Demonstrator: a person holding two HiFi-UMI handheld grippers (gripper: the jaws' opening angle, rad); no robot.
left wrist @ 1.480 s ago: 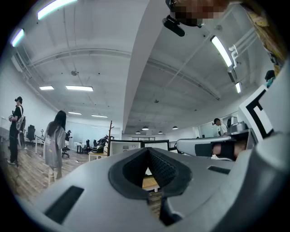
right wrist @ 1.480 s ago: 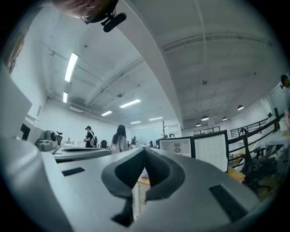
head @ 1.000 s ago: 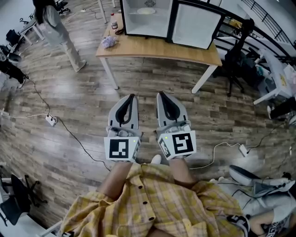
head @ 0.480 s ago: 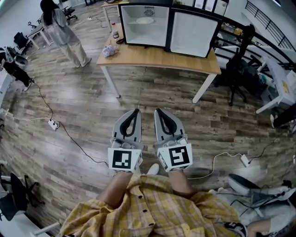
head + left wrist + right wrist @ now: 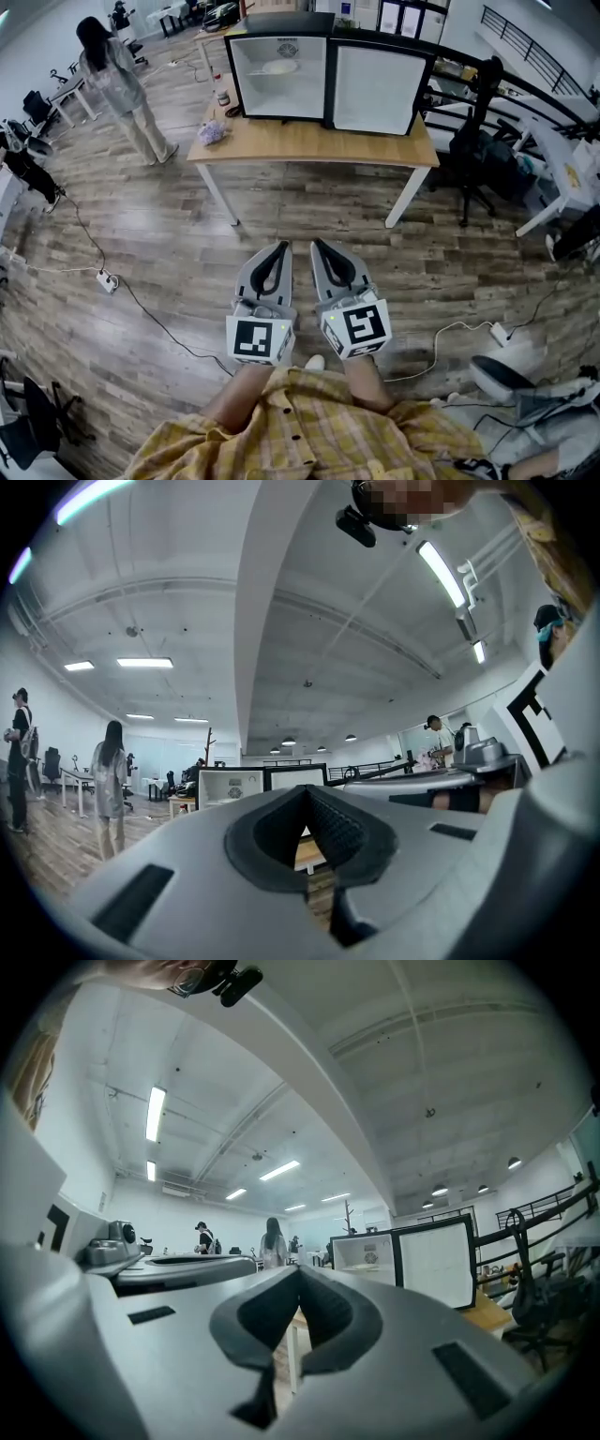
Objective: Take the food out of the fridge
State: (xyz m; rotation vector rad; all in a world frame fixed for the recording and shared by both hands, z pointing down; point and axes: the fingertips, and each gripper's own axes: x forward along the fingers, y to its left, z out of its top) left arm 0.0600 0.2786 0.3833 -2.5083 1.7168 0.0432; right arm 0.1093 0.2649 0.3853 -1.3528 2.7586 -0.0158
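Food (image 5: 279, 67): pale flat round thing on a shelf high up inside the fridge. Too small + far off to tell what kind.
Fridge (image 5: 281, 98): small black box, white inside. Stands at back of the counter, well apart from both tongs. Shows past the tips in both gripper views too.
Fridge door (image 5: 376, 87): white w/ black frame, swung wide open to the right of the fridge.
Counter (image 5: 309, 145): light wood top, white legs.
Left tongs (image 5: 279, 249): grey, pinched together, tips touch, nothing btw them. Point level at the counter.
Right tongs (image 5: 317, 247): grey, tips together too, nothing held. Just beside left tongs, not touching.
Bundle (image 5: 213, 132): small, purple-grey, on left end of counter.
Bottle (image 5: 222, 95): small, just behind the bundle, left of fridge.
Person (image 5: 119, 89): grey top, light trousers, back turned. Stands on floor left of counter.
Floor (image 5: 187, 225): brown wood planks; black cable + white plug box (image 5: 107, 281) lie on it at left.
Chair (image 5: 473, 141): black office chair, right of counter.
Shirt (image 5: 309, 431): yellow check, on the one holding the tongs, at bottom of head view.
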